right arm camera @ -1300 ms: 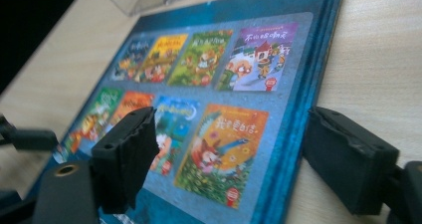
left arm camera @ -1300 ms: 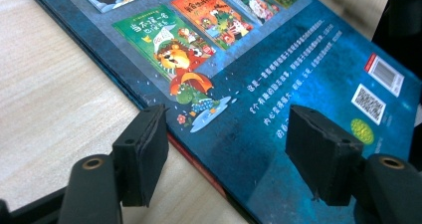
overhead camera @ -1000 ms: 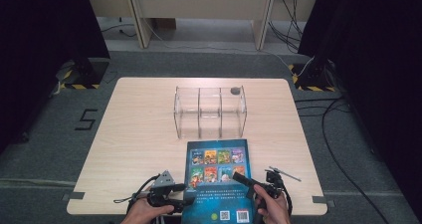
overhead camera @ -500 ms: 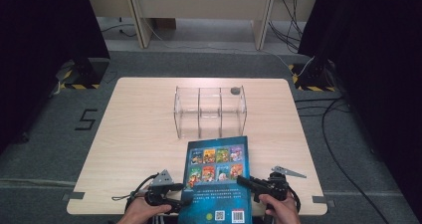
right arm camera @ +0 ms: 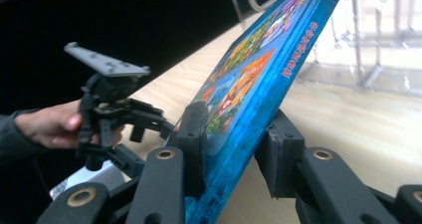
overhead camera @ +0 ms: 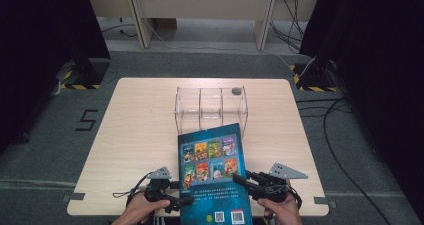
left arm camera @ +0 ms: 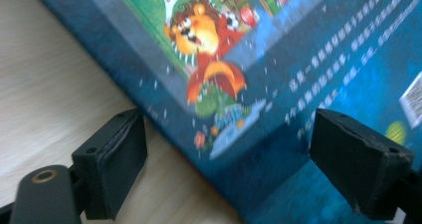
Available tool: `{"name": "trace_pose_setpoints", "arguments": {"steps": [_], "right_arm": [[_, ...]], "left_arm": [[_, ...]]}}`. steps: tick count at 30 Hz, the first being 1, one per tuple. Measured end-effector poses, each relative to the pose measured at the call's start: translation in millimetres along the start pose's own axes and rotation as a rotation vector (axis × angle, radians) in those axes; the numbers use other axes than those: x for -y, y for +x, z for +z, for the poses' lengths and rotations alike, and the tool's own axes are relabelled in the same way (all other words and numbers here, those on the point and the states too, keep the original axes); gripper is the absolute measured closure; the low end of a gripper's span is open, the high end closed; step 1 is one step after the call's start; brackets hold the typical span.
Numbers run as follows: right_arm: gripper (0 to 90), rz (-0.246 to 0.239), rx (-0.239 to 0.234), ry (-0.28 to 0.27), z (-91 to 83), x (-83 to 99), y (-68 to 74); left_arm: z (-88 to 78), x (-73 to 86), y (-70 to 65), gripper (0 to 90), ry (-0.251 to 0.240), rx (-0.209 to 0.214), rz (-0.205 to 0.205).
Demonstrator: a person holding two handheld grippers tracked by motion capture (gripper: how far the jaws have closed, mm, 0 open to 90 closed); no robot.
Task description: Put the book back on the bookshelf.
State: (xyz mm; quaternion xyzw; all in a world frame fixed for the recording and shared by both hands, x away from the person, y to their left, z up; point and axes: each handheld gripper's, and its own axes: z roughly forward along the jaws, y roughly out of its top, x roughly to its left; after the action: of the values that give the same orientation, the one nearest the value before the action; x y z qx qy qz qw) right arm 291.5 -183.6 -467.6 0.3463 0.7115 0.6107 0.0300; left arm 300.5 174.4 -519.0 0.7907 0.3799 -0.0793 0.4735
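Lifted since a moment ago, the blue book (overhead camera: 212,175) now tilts up off the worktop (overhead camera: 135,135), its right edge clamped between the right gripper's (overhead camera: 245,179) jaws. The left gripper's (overhead camera: 184,201) jaws stand wide apart around its left edge. "100" shows above a cartoon lion; barcodes sit near the bottom. Beyond stands a clear rack (overhead camera: 211,104).

Light wooden table (overhead camera: 140,135) on grey floor (overhead camera: 45,150), bearing a clear rack (overhead camera: 211,106) (three compartments) near its far edge; a small grey object (overhead camera: 236,91) beside the rack's right end.
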Motion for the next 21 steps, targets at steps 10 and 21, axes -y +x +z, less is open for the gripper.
{"name": "trace_pose_setpoints", "arguments": {"steps": [10, 21], "right_arm": [[68.2, 0.169, -0.066, 0.136, 10.3, 7.6, -9.6], [77.4, 0.266, -0.159, 0.097, 20.7, 10.6, -5.3]], "left_arm": [[-1.3, -5.0, -5.3, 25.2, 0.01, -0.02, 0.048], [-4.3, -6.6, -5.5, 25.6, 0.006, 0.001, 0.043]]}}
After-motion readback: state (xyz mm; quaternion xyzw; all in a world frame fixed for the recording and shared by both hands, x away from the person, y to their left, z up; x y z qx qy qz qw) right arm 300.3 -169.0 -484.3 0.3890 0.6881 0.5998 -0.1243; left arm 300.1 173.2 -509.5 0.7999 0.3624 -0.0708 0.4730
